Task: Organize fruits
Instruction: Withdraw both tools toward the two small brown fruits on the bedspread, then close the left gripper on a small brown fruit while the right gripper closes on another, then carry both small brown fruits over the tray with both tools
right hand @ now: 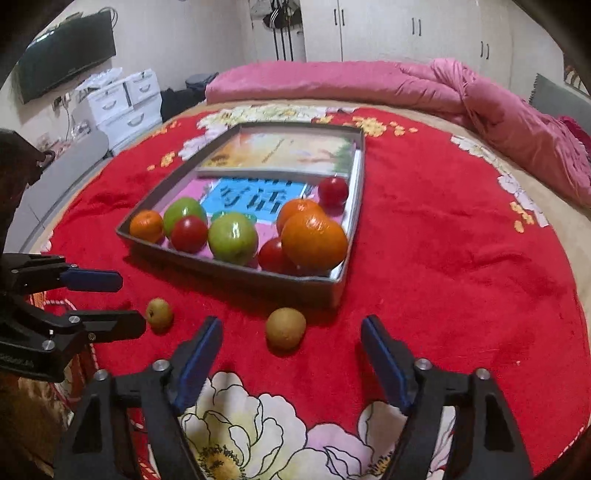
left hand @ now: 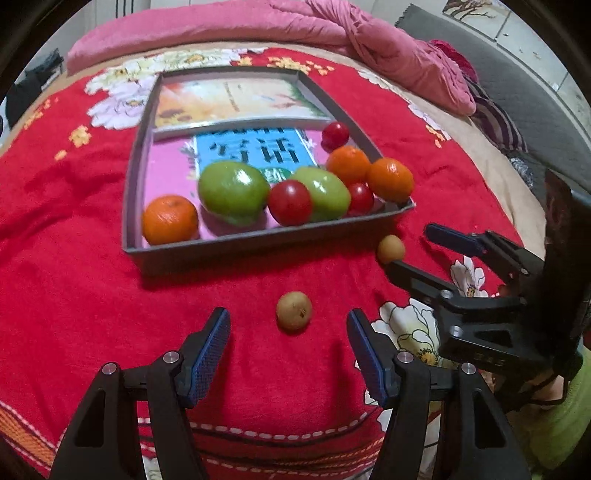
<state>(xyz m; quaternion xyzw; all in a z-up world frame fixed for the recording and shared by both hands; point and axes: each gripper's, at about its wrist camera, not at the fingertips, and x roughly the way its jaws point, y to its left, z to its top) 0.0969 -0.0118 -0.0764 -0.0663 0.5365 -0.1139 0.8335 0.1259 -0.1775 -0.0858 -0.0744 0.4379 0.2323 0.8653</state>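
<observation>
A grey box (left hand: pixel 258 242) (right hand: pixel 236 273) on the red blanket holds oranges (left hand: pixel 170 219), green apples (left hand: pixel 232 192) and red tomatoes (left hand: pixel 290 202). Two small brown fruits lie on the blanket in front of the box. My left gripper (left hand: pixel 290 321) is open, with one brown fruit (left hand: pixel 294 310) (right hand: pixel 159 314) just ahead between its fingertips. My right gripper (right hand: pixel 291 328) is open, with the other brown fruit (right hand: pixel 285 328) (left hand: pixel 390 249) between its fingertips. Each gripper shows in the other's view: the right one (left hand: pixel 410 247) and the left one (right hand: pixel 129 301). Both are empty.
The box also holds books (left hand: pixel 236 99) at its far end. A pink quilt (left hand: pixel 332 33) lies bunched along the far side of the bed. White drawers (right hand: pixel 122 103) and a wall TV (right hand: pixel 66 51) stand beyond the bed's left side.
</observation>
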